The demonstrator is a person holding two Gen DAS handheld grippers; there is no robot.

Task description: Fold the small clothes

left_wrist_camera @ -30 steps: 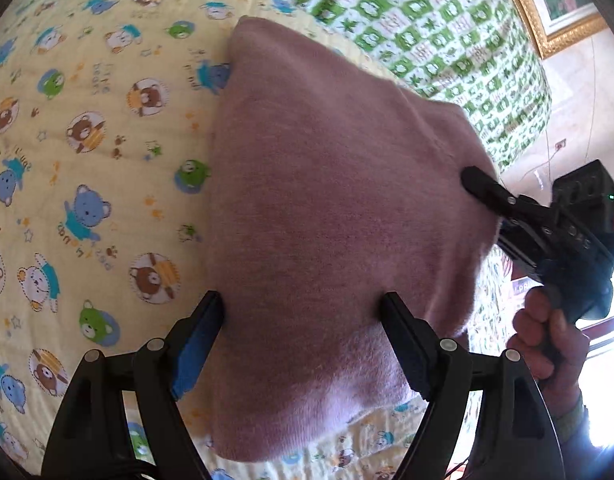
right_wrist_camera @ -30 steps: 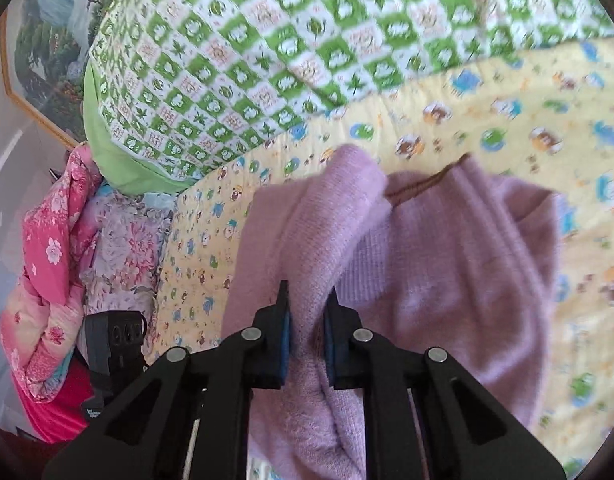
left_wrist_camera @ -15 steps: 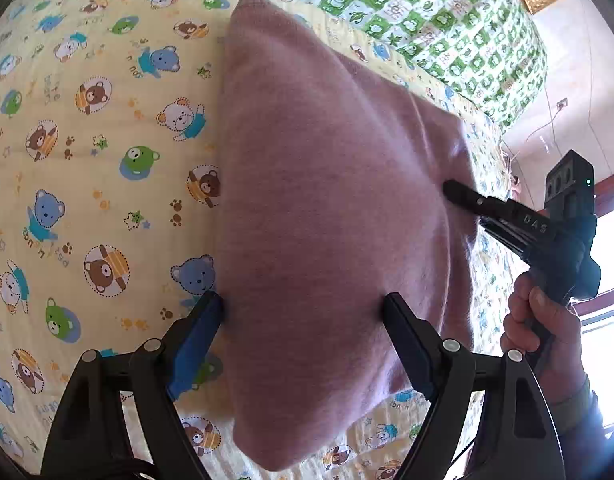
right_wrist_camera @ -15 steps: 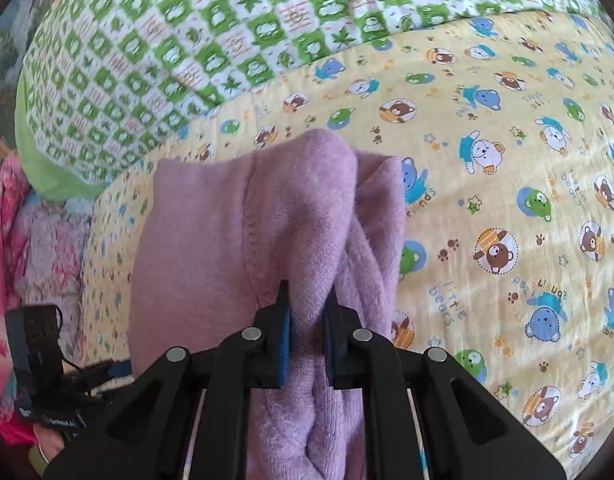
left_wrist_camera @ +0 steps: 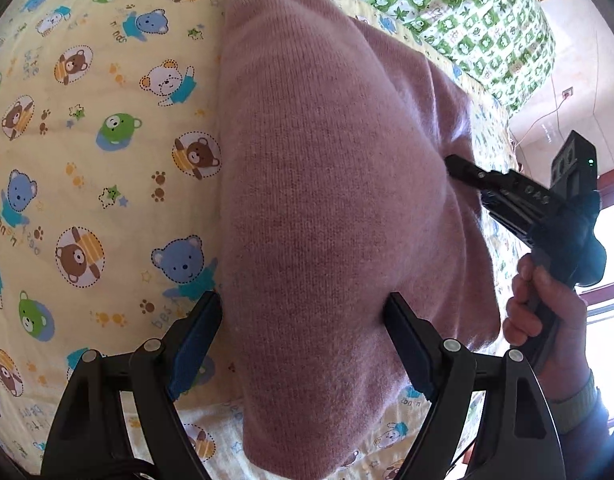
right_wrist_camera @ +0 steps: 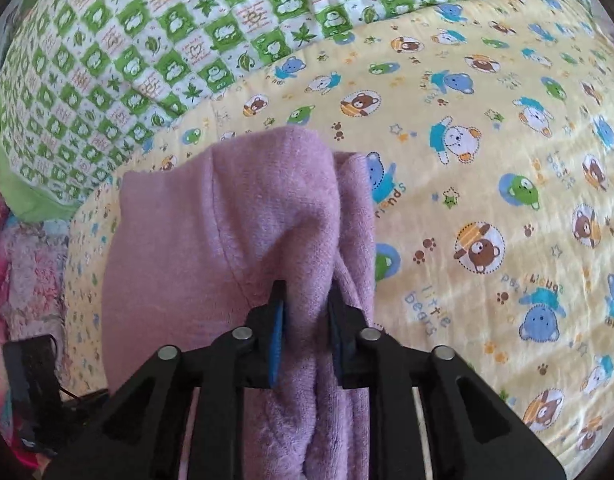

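Two grippers worked one mauve sweater [left_wrist_camera: 331, 184] that lay folded on the bear-print sheet [left_wrist_camera: 87, 128] of the bed. Left gripper [left_wrist_camera: 303, 340]: jaws spread, straddling the sweater's near end. Right gripper [right_wrist_camera: 305, 320]: jaws pinching a bunched fold of sweater. Green checked quilt [right_wrist_camera: 155, 44] lay behind.

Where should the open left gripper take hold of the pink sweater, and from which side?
Judging from the left wrist view, grip the pink sweater at its near edge, coming straight along the yellow bear blanket. The left gripper already straddles that edge, wide open; the right gripper pinches the opposite edge, so both ends would lift evenly.
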